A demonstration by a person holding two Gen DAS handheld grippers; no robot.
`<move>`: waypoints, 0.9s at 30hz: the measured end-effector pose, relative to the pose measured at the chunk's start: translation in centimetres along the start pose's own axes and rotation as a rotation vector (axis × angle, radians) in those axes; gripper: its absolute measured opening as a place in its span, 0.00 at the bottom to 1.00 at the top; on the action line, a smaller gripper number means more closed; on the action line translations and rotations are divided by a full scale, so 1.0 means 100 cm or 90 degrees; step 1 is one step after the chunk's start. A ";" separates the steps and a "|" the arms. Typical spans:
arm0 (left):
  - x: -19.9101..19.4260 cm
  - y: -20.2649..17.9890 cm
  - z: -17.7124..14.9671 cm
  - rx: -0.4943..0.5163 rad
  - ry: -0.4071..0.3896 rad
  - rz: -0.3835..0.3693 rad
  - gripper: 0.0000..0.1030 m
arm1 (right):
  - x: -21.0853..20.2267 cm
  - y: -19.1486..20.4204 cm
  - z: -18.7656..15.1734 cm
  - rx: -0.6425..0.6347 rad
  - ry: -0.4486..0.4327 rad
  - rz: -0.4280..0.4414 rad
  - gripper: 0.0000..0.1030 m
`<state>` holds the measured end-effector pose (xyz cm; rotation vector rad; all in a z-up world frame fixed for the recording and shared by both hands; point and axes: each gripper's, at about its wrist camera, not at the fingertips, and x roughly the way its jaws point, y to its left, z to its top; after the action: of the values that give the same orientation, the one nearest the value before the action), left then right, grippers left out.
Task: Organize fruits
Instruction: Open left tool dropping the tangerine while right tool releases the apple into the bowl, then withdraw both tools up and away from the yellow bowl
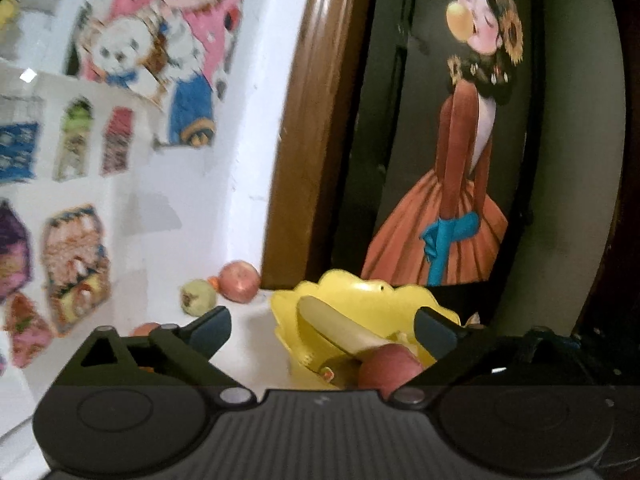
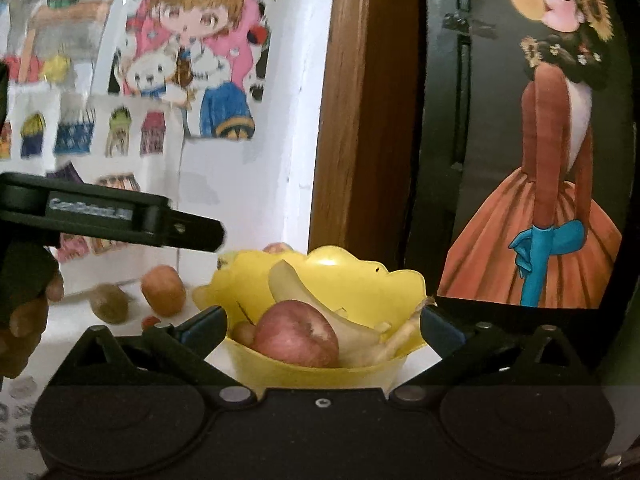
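Note:
A yellow scalloped bowl (image 2: 360,276) (image 1: 360,300) stands on the white surface. It holds a red apple (image 2: 296,336) (image 1: 390,368) and a pale banana (image 2: 304,292) (image 1: 340,328). My right gripper (image 2: 322,326) is open, its fingers on either side of the bowl's front. My left gripper (image 1: 322,326) is open too, just above and left of the bowl; from the right wrist view its finger (image 2: 188,232) reaches in from the left. Loose fruit lies left of the bowl: a reddish apple (image 1: 240,282), a green fruit (image 1: 198,298), an orange fruit (image 2: 163,290) and a brown kiwi (image 2: 109,304).
A white wall (image 1: 208,208) covered in children's drawings rises behind the loose fruit. A brown wooden frame (image 2: 356,120) and a dark panel with a painted girl in an orange dress (image 2: 552,208) stand behind the bowl. A person's hand (image 2: 24,308) grips the left tool.

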<state>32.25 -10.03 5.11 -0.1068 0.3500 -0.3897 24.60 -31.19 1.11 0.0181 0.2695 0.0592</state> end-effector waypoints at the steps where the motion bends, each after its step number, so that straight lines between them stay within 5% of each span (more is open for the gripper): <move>1: -0.008 0.001 0.000 -0.001 -0.007 0.002 1.00 | -0.007 0.001 0.000 0.007 -0.005 0.000 0.99; 13: -0.114 0.003 -0.013 0.006 -0.041 0.014 1.00 | -0.112 0.022 -0.004 0.080 -0.066 -0.011 0.99; 27: -0.211 0.010 -0.057 0.013 -0.008 0.041 1.00 | -0.203 0.059 -0.025 0.073 -0.026 -0.023 0.99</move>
<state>12.29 -1.10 6.23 -0.0787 0.3359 -0.3292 4.09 -26.47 4.19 0.1277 0.2319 0.0070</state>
